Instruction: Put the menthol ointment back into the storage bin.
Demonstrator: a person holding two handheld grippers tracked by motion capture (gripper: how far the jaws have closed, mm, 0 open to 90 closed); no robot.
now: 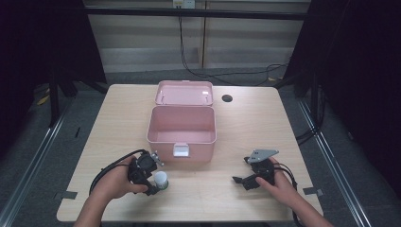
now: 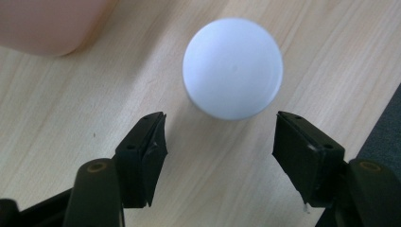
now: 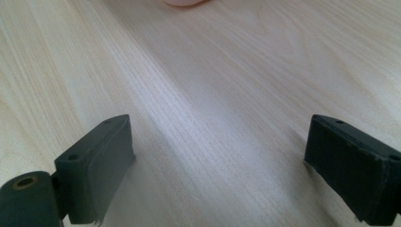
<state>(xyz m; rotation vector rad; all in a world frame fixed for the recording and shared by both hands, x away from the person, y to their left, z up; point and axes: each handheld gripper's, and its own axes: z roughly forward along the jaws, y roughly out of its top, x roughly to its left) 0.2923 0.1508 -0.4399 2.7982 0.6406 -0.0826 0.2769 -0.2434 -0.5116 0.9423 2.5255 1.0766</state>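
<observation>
Left tongs [image 2: 220,142] spread wide, white-capped jar [image 2: 232,68] standing upright just ahead of the jaws, untouched, on the counter [image 1: 236,127]. Right tongs [image 1: 247,179] also wide, empty, well apart from the jar. Open pink box [image 1: 182,125] lies just beyond the jar.

Looking along the right tool [image 3: 220,165], jaws standing wide apart over bare pale wooden counter [image 3: 213,94]; possibly a pink rim [image 3: 184,2] peeking in at top.
</observation>
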